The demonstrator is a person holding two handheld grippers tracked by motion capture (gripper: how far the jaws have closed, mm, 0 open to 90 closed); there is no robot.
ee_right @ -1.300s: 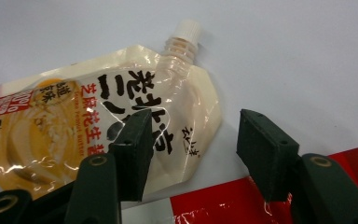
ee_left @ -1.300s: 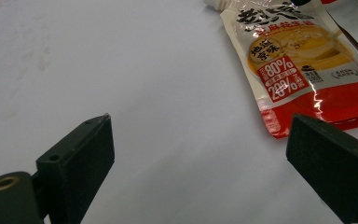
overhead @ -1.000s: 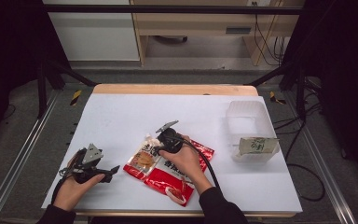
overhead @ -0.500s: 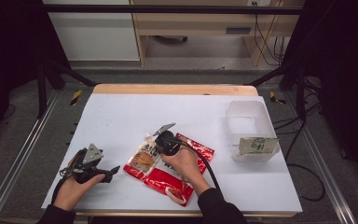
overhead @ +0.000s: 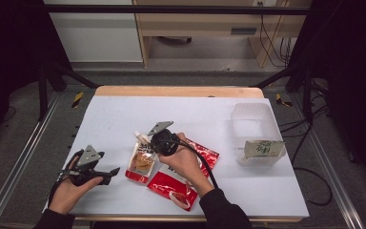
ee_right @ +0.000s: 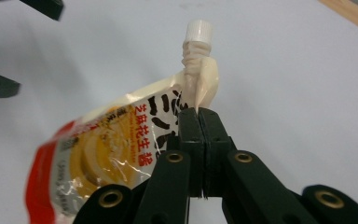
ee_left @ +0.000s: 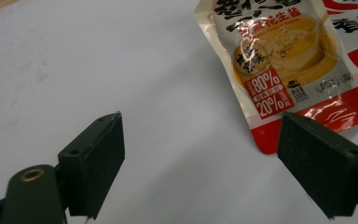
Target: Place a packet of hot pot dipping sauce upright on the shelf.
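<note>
On the white bench (overhead: 124,114), the spouted pouch (ee_right: 121,154) is pinched below its cap by the right tongs (ee_right: 199,116), already partly lifted; the clear bin (overhead: 252,121) at two o'clock is unreached. The left tongs (ee_left: 200,158) are spread, empty.

item: spouted sauce pouch (ee_right: 121,140), cream top w/ dark print, yellow bowl graphic in the middle, red band at the bottom, white screw cap (ee_right: 198,31)
state: cap on; film creased and bunched below the spout
grip: pinched near the spout, at the top edge, by the right gripper (ee_right: 199,114)
pose: spout end raised, cap pointed up; red end low by the table (overhead: 124,114)
place: seen front-centre (overhead: 142,160), just left of two red packets (overhead: 181,183)
</note>
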